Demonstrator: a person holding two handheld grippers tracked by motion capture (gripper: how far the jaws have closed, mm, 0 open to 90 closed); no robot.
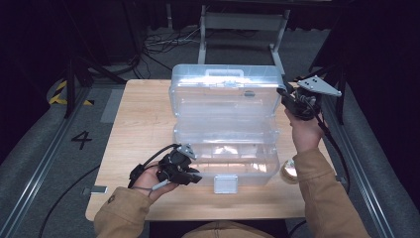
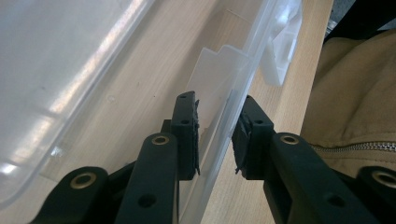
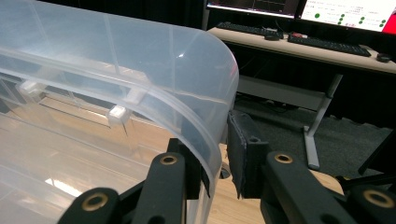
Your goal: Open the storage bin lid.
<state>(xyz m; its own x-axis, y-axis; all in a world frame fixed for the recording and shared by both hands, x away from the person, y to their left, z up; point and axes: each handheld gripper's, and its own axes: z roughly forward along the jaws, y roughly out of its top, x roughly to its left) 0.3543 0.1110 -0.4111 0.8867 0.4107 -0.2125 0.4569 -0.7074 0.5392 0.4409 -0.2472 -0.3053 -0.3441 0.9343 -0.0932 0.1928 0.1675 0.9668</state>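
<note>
- High view: clear plastic box (image 1: 225, 129) sits mid-surface (image 1: 138, 114), lid (image 1: 225, 89) open and standing up at the far side, white latch (image 1: 225, 184) on the near wall.
- High view: left gripper (image 1: 190, 174) at the box's near-left corner; right gripper (image 1: 287, 96) at the right edge of the raised lid. A tape roll (image 1: 288, 171) lies on the surface just right of the box's near-right corner.
- Left gripper view: fingers (image 2: 185, 135) straddle the box's near wall, one inside, one outside. Small gap on each side; pads don't look pressed on it.
- Right gripper view: fingers (image 3: 245, 156) narrow, clamped on the curved lid rim (image 3: 205, 140), one pad inside, one outside.
- Right gripper view: desk with keyboards (image 3: 327, 45) and monitors in the far background.
</note>
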